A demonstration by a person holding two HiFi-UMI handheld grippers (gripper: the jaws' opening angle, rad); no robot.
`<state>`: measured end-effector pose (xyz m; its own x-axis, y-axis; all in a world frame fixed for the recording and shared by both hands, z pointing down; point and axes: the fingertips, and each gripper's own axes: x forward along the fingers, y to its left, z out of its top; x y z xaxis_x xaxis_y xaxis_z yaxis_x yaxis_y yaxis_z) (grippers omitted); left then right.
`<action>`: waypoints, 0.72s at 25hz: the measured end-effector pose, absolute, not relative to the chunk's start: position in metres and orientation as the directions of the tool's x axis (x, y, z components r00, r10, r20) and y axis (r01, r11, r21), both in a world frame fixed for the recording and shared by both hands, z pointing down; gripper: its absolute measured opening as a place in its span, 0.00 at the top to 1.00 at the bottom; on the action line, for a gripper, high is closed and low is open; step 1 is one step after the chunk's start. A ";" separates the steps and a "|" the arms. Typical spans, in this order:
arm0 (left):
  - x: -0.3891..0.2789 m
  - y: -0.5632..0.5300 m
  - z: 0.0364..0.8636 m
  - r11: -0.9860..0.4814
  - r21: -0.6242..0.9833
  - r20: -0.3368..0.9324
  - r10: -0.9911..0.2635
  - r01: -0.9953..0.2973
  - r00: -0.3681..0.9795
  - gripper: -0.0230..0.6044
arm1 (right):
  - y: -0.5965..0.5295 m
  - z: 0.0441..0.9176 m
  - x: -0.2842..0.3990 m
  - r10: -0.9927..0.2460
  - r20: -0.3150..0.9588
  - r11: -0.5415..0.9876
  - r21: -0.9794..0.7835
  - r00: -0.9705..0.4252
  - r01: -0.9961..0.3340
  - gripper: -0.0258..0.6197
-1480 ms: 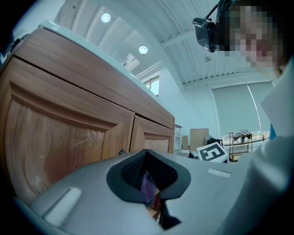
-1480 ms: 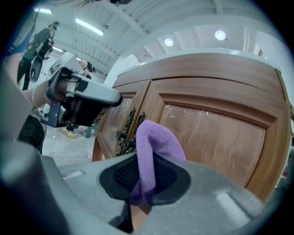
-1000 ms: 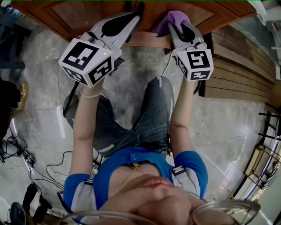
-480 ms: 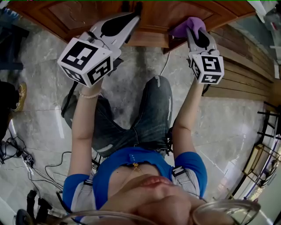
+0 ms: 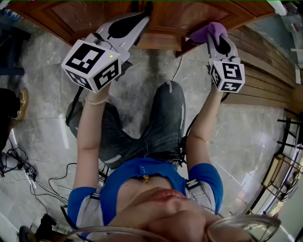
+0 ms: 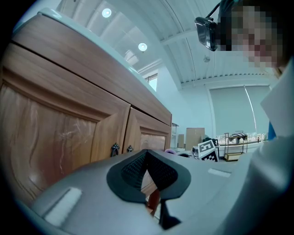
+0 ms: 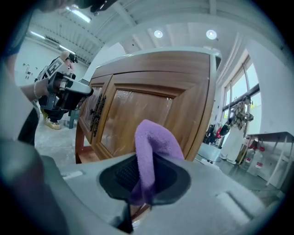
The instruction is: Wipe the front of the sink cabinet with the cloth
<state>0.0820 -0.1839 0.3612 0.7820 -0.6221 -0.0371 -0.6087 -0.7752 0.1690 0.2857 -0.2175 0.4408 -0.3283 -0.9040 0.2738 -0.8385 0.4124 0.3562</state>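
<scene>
Currently, the right tool (image 5: 217, 39) is clamped on the purple cloth (image 7: 151, 142), whose folded end projects past the jaws at the lower front of the wooden sink cabinet (image 5: 176, 13), near its corner. The left tool (image 6: 147, 158) has its 2 jaws together with nothing between them, pointed at the cabinet front near the 2 door handles (image 6: 115, 149).

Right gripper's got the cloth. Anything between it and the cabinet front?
Nothing visible. The purple cloth is pinched in the right gripper, and the cabinet door lies directly beyond it, unobstructed. The left gripper sits off to the left, facing the door handles.
</scene>
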 end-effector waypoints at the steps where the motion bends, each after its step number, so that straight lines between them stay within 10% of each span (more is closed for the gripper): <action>1: 0.082 -0.184 0.361 -0.776 0.169 -0.038 -0.621 -0.608 0.783 0.96 | -0.217 0.441 0.286 -0.904 0.273 0.412 0.354 -0.329 -0.839 0.88; 18: 0.082 -0.181 0.358 -0.777 0.167 -0.033 -0.620 -0.607 0.784 0.96 | -0.217 0.490 0.283 -0.890 0.353 0.415 0.365 -0.289 -0.833 0.87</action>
<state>0.0822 -0.1806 0.3583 0.7840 -0.6199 -0.0328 -0.6072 -0.7768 0.1671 0.2831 -0.2167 0.4897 -0.2888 -0.8901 0.3525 -0.8334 0.4150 0.3651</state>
